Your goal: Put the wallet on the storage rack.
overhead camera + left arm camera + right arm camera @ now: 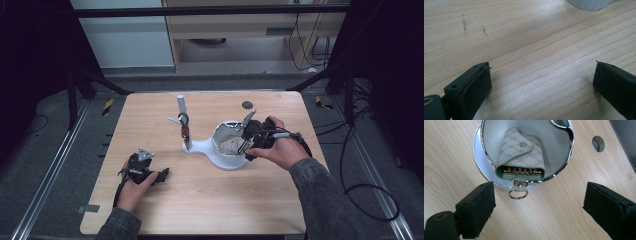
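Observation:
A white stand has a chrome-rimmed bowl [218, 134] and an upright post [181, 106]. In the bowl lies a pale patterned key case [520, 155], snapped closed, its row of gold hooks facing me. Its gold ring [518, 194] hangs out over the bowl's rim [565, 166]. My right gripper [539, 205] hovers just in front of the bowl with its jaws wide apart and nothing between them; in the high view the right gripper [246, 141] sits at the bowl's right side. My left gripper [162, 175] rests low on the table at the front left, and its own view shows the left gripper [542, 80] open over bare wood.
A small brown item [185, 131] hangs on the post by a dark ring. A round dark hole [247, 105] is set in the wooden table [200, 200] behind the bowl. The stand's white base [589, 4] lies ahead of the left gripper.

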Demonstrator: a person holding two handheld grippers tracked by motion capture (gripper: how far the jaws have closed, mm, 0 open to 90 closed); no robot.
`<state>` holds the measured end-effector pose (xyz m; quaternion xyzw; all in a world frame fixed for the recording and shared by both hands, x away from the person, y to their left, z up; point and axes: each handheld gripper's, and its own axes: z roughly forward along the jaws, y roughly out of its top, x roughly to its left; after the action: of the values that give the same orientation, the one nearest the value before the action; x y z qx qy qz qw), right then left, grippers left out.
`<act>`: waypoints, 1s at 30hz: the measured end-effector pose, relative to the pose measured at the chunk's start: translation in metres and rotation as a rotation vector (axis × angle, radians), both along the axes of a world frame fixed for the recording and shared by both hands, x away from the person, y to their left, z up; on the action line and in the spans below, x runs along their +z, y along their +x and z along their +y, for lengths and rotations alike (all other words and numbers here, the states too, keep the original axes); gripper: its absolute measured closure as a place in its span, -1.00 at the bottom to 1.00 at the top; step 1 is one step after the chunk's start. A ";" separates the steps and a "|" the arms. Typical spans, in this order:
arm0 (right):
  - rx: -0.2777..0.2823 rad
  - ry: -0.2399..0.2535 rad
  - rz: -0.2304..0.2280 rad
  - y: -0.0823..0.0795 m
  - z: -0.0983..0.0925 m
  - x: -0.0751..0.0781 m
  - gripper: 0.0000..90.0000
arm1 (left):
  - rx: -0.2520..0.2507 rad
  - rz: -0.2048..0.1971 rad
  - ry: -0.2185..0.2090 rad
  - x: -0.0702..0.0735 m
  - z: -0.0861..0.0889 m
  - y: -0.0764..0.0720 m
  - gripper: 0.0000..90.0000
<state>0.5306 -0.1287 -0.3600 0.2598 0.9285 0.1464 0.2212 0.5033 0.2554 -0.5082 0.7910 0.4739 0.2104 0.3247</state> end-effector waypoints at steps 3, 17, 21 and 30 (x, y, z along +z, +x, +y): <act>-0.013 0.012 -0.007 -0.002 -0.006 -0.002 -0.80 | 0.002 -0.001 0.000 0.000 0.000 0.000 -0.98; -0.107 0.106 -0.047 -0.009 -0.040 -0.016 -0.84 | 0.000 -0.001 0.000 0.000 -0.001 0.000 -0.98; -0.147 0.131 -0.073 -0.010 -0.050 -0.023 -0.83 | 0.000 -0.001 0.000 0.000 -0.001 0.000 -0.98; -0.212 0.187 -0.078 -0.016 -0.069 -0.049 -0.83 | 0.000 0.001 0.000 0.000 -0.001 0.000 -1.00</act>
<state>0.5147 -0.1977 -0.4092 0.3701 0.8688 0.2182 0.2461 0.5034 0.2543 -0.5084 0.7912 0.4739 0.2102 0.3244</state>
